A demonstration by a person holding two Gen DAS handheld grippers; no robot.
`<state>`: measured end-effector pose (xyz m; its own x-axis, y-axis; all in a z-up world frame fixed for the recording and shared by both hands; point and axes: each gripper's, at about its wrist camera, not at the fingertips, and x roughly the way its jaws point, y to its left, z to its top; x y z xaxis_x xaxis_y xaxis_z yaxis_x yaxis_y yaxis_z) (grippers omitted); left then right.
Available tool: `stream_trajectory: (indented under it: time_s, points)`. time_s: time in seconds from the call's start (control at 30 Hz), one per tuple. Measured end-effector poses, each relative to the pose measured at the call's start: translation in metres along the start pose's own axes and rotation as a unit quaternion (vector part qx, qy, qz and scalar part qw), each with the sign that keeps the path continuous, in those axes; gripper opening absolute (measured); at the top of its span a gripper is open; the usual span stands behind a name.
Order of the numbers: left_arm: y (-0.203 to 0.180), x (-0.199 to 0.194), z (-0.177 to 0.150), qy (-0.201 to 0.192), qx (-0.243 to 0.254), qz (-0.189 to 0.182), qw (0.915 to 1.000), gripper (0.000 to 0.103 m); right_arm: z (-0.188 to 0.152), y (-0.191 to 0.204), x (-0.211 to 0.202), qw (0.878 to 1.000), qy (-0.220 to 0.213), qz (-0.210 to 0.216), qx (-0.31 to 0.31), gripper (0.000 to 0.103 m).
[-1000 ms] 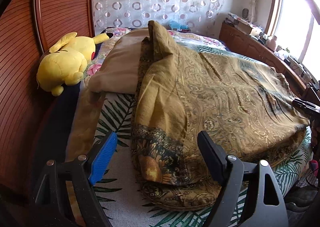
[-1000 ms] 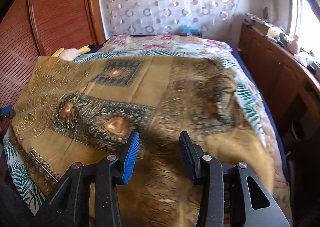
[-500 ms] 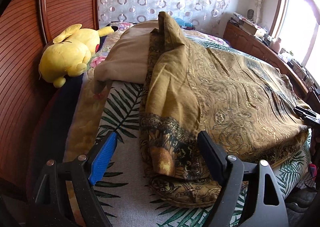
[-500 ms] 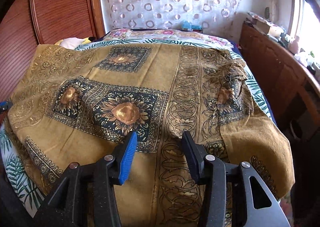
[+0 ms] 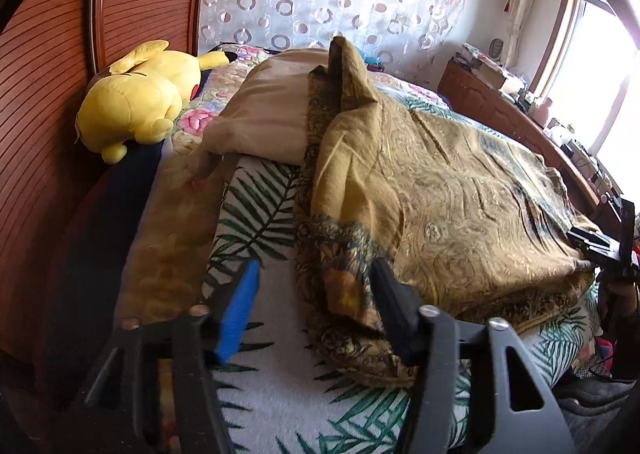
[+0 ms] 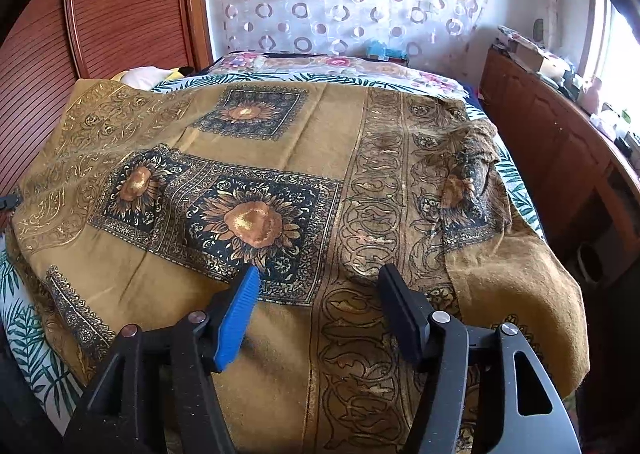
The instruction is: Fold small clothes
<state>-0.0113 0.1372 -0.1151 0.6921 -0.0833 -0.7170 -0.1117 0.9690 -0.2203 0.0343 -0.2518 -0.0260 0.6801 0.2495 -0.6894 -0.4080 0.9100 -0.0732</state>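
Golden patterned cloth [image 6: 280, 157] lies spread on the bed [image 5: 280, 394], its left edge bunched, folding barely begun; left claw [image 5: 316, 302] has been closing, right claw [image 6: 318, 294] opening, both apart and empty.

The left gripper [image 5: 316, 304] has narrowed its jaws around the folded corner of the golden scarf [image 5: 440, 193]. The right gripper [image 6: 318, 304] has widened its jaws above the scarf's front edge.
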Motion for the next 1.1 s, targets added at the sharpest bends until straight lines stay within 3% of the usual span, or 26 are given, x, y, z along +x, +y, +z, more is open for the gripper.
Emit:
stream_trajectory:
  time_s: [0.3,0.63,1.1]
  points:
    - [-0.008,0.009,-0.008,0.012,0.007,-0.004,0.9999,0.05,0.0,0.001,-0.001,1.0,0.0,0.001,0.0,0.066]
    - [-0.014,0.01,-0.008,0.017,0.01,-0.022,0.9996,0.008,0.0,0.001,-0.001,1.0,0.0,0.001,0.0,0.066]
    - [-0.065,-0.024,0.048,-0.075,0.057,-0.077,0.9926,0.006,0.0,0.001,-0.002,1.0,0.0,0.0,0.0,0.066]
